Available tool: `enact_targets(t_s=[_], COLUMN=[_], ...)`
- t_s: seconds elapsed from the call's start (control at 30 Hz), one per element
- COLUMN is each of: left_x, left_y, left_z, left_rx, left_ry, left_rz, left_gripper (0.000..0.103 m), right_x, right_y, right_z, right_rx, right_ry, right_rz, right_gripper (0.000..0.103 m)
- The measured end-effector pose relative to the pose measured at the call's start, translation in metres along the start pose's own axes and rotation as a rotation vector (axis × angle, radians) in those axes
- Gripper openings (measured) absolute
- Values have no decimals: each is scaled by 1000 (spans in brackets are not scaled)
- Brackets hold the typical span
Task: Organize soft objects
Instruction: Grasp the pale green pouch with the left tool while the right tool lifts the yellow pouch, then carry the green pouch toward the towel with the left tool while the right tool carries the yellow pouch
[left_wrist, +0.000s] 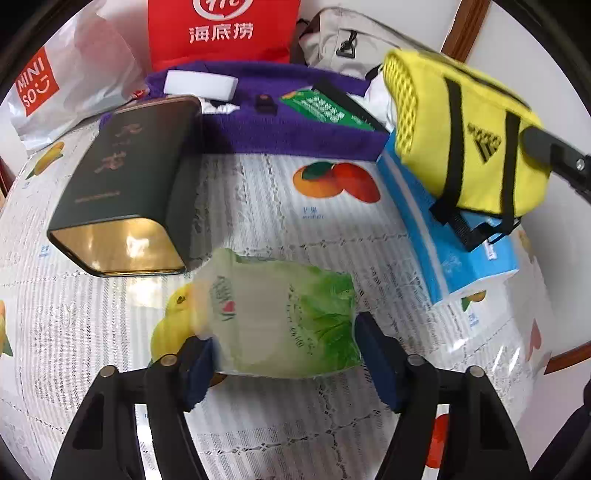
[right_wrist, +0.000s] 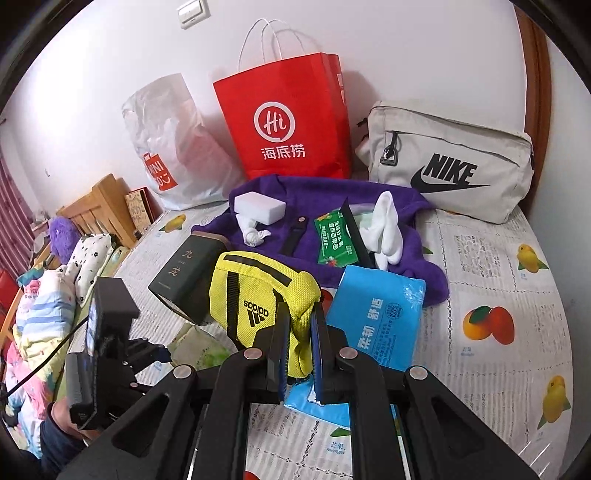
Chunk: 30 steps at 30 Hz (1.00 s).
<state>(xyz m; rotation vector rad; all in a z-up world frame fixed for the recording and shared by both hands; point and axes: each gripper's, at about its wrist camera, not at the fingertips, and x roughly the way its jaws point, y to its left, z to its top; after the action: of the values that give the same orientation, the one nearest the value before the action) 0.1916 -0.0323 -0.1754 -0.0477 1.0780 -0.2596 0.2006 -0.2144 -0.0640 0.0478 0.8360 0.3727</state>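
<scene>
Yellow mesh fabric of a small sports bag (right_wrist: 258, 299) is pinched tight between the right tongs (right_wrist: 299, 354), which hold it above a blue tissue pack (right_wrist: 376, 317) lying on the worktop (right_wrist: 498, 266). The left wrist view shows the same bag (left_wrist: 465, 140) from the side, over the blue pack (left_wrist: 443, 236) at the right, with one finger of the right tongs (left_wrist: 554, 155) reaching in from the edge. The left tongs (left_wrist: 284, 354) are spread wide around a green and white tissue pack (left_wrist: 284, 317), both pads touching its sides. Only the left view gives that grip clearly; the right view catches a corner of the green pack (right_wrist: 199, 347) beside the left tongs' body. A dark tin (left_wrist: 125, 177) lies to the left. Only the right view shows the grey belt bag (right_wrist: 450, 162) whole, the white socks (right_wrist: 384, 225) on the purple towel (right_wrist: 424, 269), and a bed (right_wrist: 48, 288) far left
</scene>
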Motion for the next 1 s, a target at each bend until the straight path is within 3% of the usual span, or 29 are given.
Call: enact_targets(t_s=[0.13, 0.5, 1.0], left_x=[-12, -47, -72], left_y=[-1, 7, 5], left_z=[-1, 4, 46], left_rx=[11, 8, 18], left_ry=[-23, -87, -149], left_rz=[-32, -31, -19], left_gripper=[52, 50, 50], right_x=[0, -6, -2], right_y=[-1, -4, -19], right_z=[-1, 2, 30], right_rx=[2, 5, 25], right_ry=[5, -10, -40], right_rz=[2, -2, -20], right_gripper=[11, 11, 11])
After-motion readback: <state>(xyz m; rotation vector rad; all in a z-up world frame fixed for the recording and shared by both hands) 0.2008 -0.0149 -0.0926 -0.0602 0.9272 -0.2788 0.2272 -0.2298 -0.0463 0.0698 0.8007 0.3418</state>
